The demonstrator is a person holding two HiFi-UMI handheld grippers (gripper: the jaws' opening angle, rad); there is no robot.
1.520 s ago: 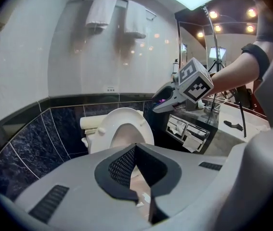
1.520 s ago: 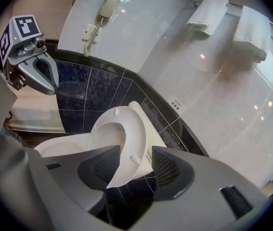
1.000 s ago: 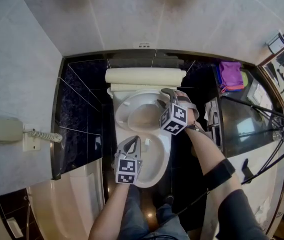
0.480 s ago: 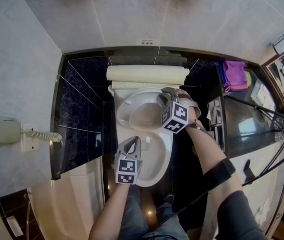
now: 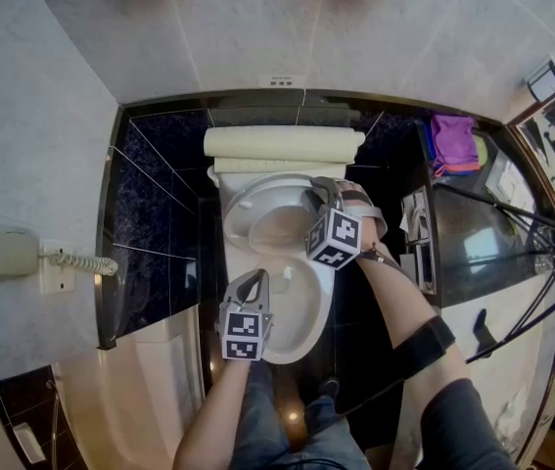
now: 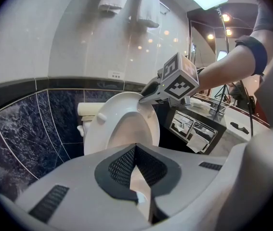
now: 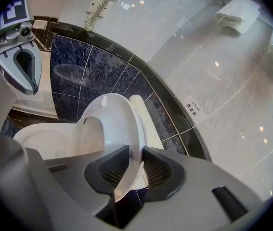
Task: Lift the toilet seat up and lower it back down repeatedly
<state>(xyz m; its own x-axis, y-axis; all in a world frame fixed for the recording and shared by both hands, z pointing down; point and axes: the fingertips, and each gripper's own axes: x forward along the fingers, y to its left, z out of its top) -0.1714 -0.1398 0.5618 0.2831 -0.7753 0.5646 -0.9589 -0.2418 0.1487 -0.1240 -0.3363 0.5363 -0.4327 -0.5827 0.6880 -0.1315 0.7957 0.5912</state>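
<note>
The white toilet seat [image 5: 238, 218] stands tilted partway up over the bowl [image 5: 301, 321]. My right gripper [image 5: 318, 192] is at the seat's right edge. Its jaws have just been closing, and in the right gripper view [image 7: 131, 170] the pads press on the seat's thin rim [image 7: 114, 119]. My left gripper [image 5: 255, 277] hovers over the bowl's front left part, apart from the seat, shut with nothing in it [image 6: 135, 150]. The left gripper view shows the seat's underside [image 6: 102, 129] with the right gripper [image 6: 146, 93] on its top edge.
A cream cistern [image 5: 282, 145] lies behind the seat against dark tiles. A wall phone [image 5: 3, 253] hangs at the left. On the right are a paper holder [image 5: 419, 223], a purple cloth [image 5: 450, 130] and tripod legs [image 5: 512, 223]. The person's legs stand before the bowl.
</note>
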